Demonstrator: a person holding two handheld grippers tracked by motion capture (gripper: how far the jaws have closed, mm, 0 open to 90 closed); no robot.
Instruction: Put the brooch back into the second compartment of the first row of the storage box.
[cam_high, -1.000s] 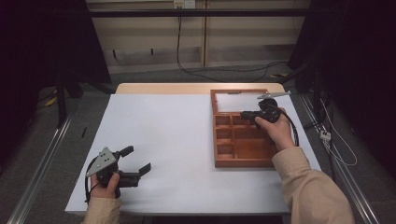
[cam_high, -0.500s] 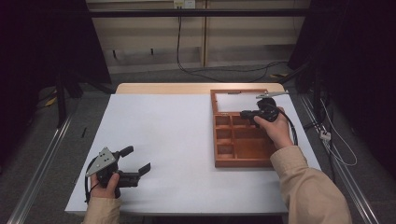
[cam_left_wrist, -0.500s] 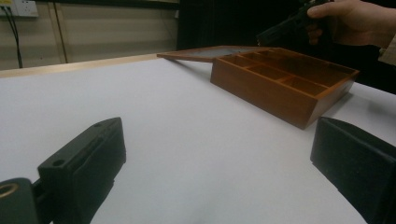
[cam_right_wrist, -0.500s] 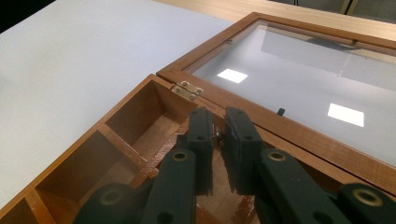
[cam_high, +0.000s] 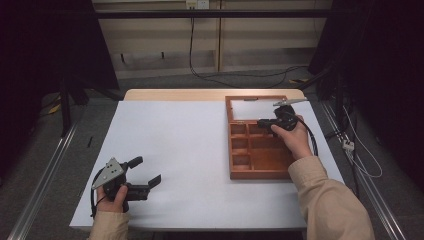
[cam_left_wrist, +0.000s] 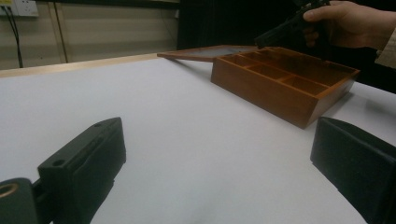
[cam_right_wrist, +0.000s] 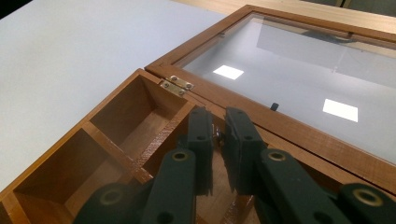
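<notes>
From above, your right hand-held gripper hung clenched over the back compartments of the wooden box on the white counter, its glass lid lying open behind. Your left hand-held gripper sat released near the front edge.

Along your left hand-held gripper, the jaws stood wide apart, the box well beyond.

Along your right hand-held gripper, the jaws nearly met, a small metal piece between them, beside the hinge.
</notes>
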